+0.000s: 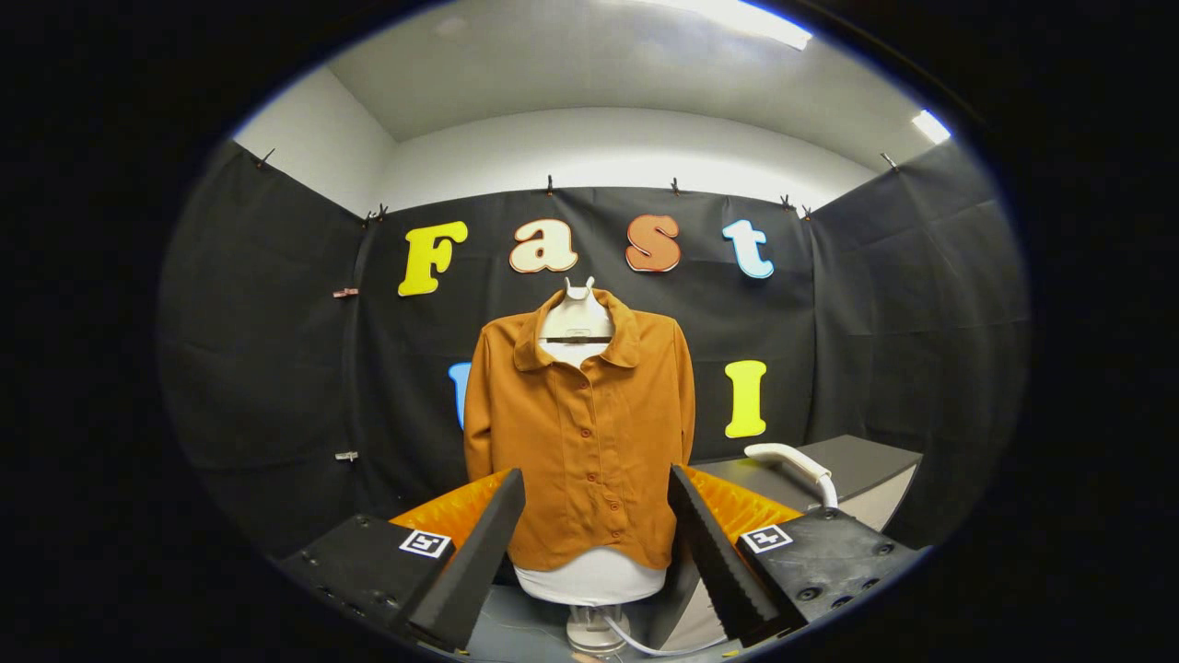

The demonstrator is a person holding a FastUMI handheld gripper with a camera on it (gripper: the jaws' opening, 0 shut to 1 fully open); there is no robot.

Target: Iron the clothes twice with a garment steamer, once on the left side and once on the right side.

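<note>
Opening step by the look of it: claw [597,502] spread wide, pinching nothing, aimed straight at the shirt [582,433]. Shirt buttoned up on a pale dress form [589,580], standing on a round base ahead of the fingers [479,552] and seen in the gap between them. Rust-orange cloth, matt and soft-looking, rounded collar, a row of small buttons down the front, sleeves hanging loose at both sides. Steamer [794,460] lying on the grey bench [875,465], near its front edge, beyond the right finger and well apart from the shirt: smooth white curved handle, glossy plastic, a hose trailing down from it. Next move, as a judgement: swing right, close on the handle, lift clear without dragging the hose, then carry to the shirt's left side.
</note>
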